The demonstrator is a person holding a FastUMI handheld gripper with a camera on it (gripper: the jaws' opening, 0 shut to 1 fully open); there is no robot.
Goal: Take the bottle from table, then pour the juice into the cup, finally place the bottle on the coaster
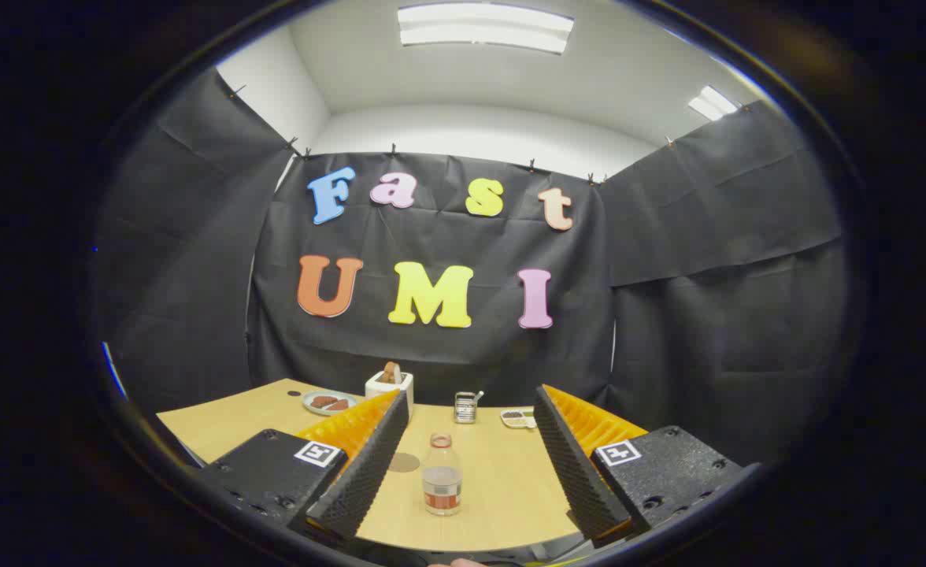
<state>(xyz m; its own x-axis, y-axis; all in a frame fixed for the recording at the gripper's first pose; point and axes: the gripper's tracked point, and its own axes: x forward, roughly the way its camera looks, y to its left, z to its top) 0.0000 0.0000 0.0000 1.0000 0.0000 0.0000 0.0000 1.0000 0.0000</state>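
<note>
A small clear bottle (442, 474) with a red cap and a red-banded label stands upright on the wooden table (502, 480), holding some pale juice. It sits between my two fingers, a bit nearer the left one, touching neither. My gripper (463, 472) is open wide. A round brownish coaster (404, 462) lies flat on the table just left of the bottle, partly hidden by my left finger (364, 472). A metal cup (465, 407) with something sticking out of it stands further back, beyond the bottle.
At the back of the table stand a white toaster (390, 383) with bread in it, a plate (326, 402) with dark food to its left, and a small dish (518, 418) at the right. Black cloth walls close the booth behind.
</note>
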